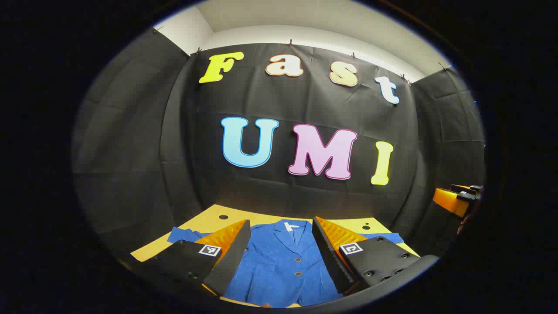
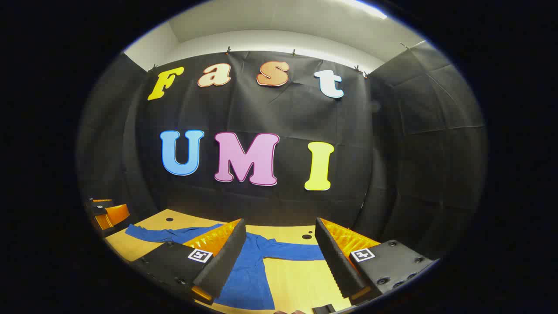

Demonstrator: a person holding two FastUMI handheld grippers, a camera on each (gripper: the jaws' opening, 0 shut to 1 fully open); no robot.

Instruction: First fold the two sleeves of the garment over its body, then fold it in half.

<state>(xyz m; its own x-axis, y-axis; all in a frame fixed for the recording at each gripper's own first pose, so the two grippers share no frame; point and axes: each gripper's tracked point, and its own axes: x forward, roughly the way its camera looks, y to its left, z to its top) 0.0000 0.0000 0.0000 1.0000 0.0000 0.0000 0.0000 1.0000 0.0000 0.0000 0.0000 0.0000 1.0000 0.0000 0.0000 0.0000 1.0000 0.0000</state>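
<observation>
A blue button-front jacket [image 1: 283,261] lies flat on the yellow table [image 1: 209,220], collar toward the back wall, both sleeves spread out sideways. My left gripper [image 1: 281,253] hangs above the jacket's chest, open, with nothing between its fingers. In the right gripper view the jacket [image 2: 248,270] sits to the left, and one sleeve [image 2: 287,252] stretches across between the fingers. My right gripper [image 2: 279,257] is open above that sleeve and the bare table [image 2: 301,279]. The other sleeve [image 2: 165,234] reaches far left. Each view catches the other gripper at its edge [image 1: 457,200] [image 2: 104,213].
Black cloth walls close the booth behind the table and on both sides. Two small dark holes [image 1: 223,216] [image 1: 366,226] mark the tabletop near its back edge. A small dark object [image 2: 324,308] shows at the table's near edge in the right gripper view.
</observation>
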